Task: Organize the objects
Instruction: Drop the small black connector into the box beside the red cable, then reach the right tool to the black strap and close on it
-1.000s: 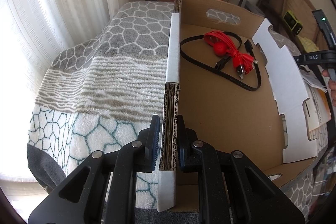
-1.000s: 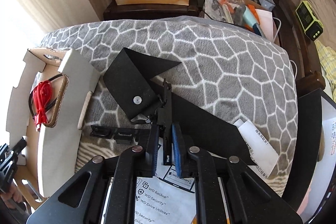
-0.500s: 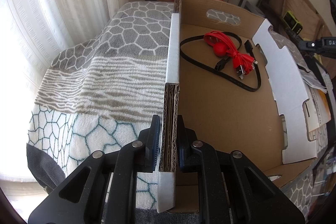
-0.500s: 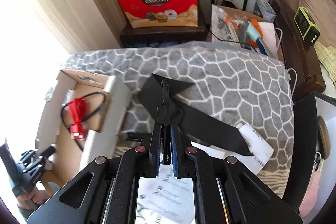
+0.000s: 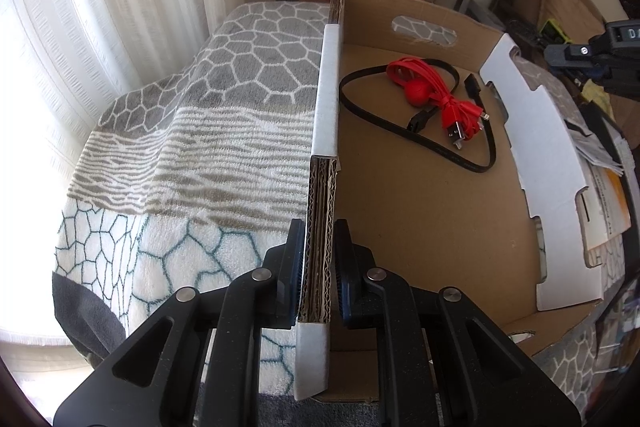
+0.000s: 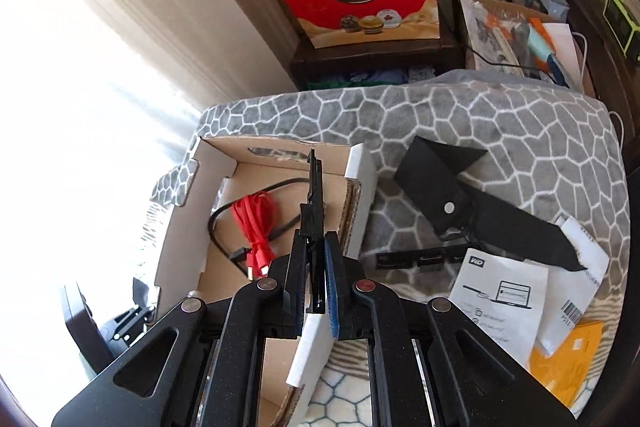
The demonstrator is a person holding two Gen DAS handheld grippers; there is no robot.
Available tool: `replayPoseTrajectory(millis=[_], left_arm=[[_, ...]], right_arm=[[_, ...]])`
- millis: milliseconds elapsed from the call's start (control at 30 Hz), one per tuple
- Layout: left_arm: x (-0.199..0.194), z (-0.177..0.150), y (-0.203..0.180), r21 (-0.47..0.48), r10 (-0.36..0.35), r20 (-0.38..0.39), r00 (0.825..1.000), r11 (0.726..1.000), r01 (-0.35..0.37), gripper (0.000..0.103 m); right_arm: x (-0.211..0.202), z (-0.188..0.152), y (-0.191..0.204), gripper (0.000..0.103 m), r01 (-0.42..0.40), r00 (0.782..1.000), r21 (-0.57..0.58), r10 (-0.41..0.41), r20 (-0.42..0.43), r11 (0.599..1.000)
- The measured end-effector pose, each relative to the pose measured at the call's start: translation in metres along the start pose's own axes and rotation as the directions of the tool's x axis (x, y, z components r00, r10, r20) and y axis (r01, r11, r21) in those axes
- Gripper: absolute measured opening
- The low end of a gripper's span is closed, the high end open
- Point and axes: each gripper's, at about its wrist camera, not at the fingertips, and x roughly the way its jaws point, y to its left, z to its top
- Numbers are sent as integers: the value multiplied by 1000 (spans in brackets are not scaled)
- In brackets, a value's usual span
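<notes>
Right tongs point(image 6: 316, 267), clamped on black strip point(image 6: 314, 195), now above box point(image 5: 420, 227); left tongs point(image 5: 318, 267) gripping wall.

The right gripper point(image 6: 316, 281) is rising off the grey patterned blanket point(image 6: 500, 139) and swinging across toward the cardboard box point(image 6: 180, 239), carrying the thin black bracket point(image 6: 314, 203) clamped edge-on between its jaws. A second ago that piece was low over the black pouch point(image 6: 444, 187) and the printed leaflet point(image 6: 500, 299); now it is hanging above the box's interior, just beside the red cable point(image 6: 256, 227), with pouch and leaflet falling away to the side.
</notes>
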Motion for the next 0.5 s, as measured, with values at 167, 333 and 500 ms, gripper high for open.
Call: replayPoseTrajectory(millis=[167, 333, 500], left_arm=[[1, 0, 0, -2, 2, -2, 1000, 1000, -2, 13], [0, 0, 0, -2, 2, -1, 1000, 1000, -2, 13], [1, 0, 0, -1, 2, -1, 1000, 1000, -2, 13]], right_arm=[[10, -4, 5, 7, 15, 1000, 31, -15, -14, 999], [18, -7, 5, 11, 20, 999, 30, -19, -42, 999], [15, -8, 6, 11, 27, 999, 4, -27, -31, 1000]])
